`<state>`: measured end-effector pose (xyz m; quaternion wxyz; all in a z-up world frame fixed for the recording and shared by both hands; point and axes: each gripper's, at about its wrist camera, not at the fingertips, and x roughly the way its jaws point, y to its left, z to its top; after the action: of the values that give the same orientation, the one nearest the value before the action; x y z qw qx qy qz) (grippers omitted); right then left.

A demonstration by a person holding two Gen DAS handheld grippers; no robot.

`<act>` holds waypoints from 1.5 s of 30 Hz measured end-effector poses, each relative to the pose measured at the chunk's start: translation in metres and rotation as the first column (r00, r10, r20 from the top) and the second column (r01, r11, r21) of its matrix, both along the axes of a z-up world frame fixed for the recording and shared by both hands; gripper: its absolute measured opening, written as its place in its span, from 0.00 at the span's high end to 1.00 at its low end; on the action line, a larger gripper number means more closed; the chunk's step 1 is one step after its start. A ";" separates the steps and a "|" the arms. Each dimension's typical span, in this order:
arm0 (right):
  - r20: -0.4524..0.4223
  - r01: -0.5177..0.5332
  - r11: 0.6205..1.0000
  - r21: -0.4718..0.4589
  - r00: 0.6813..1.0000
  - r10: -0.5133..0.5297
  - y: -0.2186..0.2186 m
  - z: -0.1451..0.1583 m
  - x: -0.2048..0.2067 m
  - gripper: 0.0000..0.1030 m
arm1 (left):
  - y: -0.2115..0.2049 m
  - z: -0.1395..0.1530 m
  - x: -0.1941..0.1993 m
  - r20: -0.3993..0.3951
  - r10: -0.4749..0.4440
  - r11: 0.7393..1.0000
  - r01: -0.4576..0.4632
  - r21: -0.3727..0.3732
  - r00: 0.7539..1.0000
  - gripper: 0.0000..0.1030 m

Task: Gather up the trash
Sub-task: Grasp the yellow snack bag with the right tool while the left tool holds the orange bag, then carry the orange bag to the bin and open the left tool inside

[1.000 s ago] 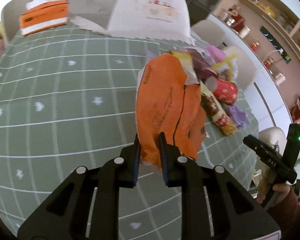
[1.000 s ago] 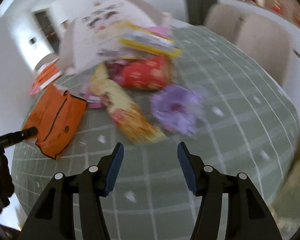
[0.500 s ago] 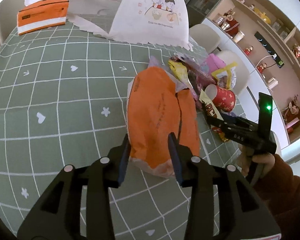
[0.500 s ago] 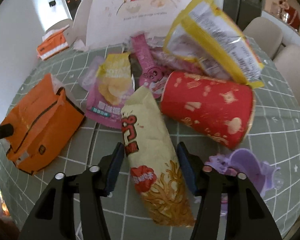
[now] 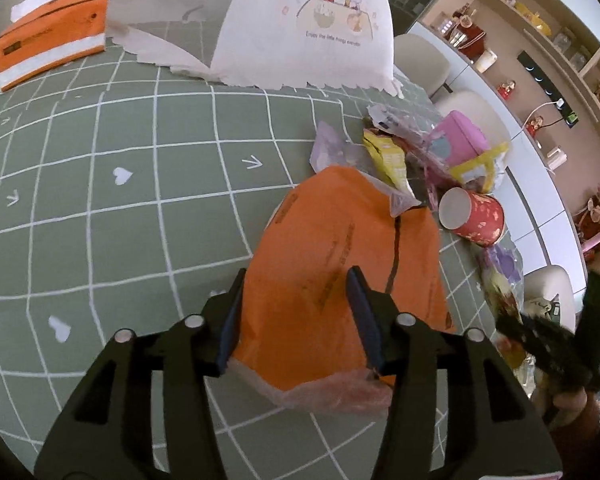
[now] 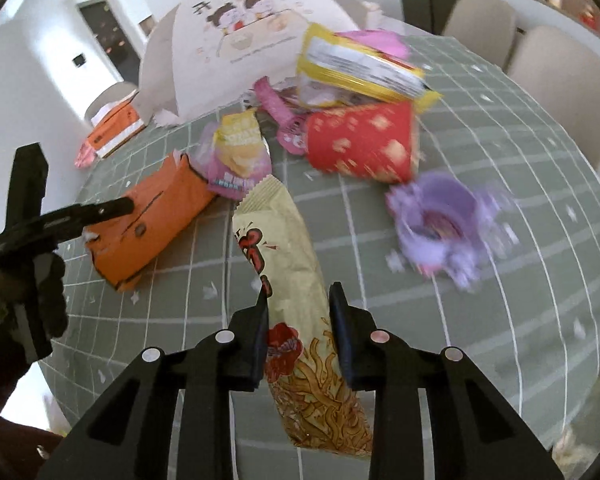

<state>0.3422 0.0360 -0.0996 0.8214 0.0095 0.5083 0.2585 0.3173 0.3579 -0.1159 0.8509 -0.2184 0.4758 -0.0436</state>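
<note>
**Trash between both sets of jaws**

Right gripper (image 6: 298, 310) is closing around the beige noodle packet (image 6: 288, 264); left gripper (image 5: 296, 312) is closing astride the orange wrapper (image 5: 340, 264), pads not pressing. Both lie on the green checked tablecloth (image 5: 120, 240) beside a red paper cup (image 6: 362, 146).

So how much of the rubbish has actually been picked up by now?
Nothing looks collected yet. The left gripper straddles the orange bag and the right gripper straddles the beige snack packet, both sets of jaws closing. The red cup, purple cup, and other wrappers still lie on the table.
</note>
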 end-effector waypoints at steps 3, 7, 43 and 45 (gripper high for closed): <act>-0.012 0.051 0.999 -0.019 0.999 -0.051 -0.017 0.002 -0.017 0.73 | -0.007 0.003 0.006 0.016 -0.028 1.000 0.028 -0.009 0.999 0.80; -0.005 0.095 0.994 -0.047 0.995 -0.096 -0.028 0.009 -0.038 0.73 | -0.027 0.020 0.007 0.071 -0.083 0.996 0.084 -0.010 0.994 0.85; 0.338 0.399 0.914 0.078 0.852 -0.401 -0.400 0.119 -0.166 0.73 | -0.443 0.171 -0.058 0.400 -0.424 0.900 0.427 0.087 0.812 0.87; 0.337 0.427 0.900 0.084 0.838 -0.429 -0.422 0.117 -0.177 0.73 | -0.464 0.167 -0.059 0.391 -0.444 0.889 0.452 0.078 0.806 0.87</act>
<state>0.1655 -0.3860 0.0172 0.9348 0.0794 0.3397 0.0674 0.2580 -0.1059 0.0511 0.8929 -0.0947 0.3303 -0.2910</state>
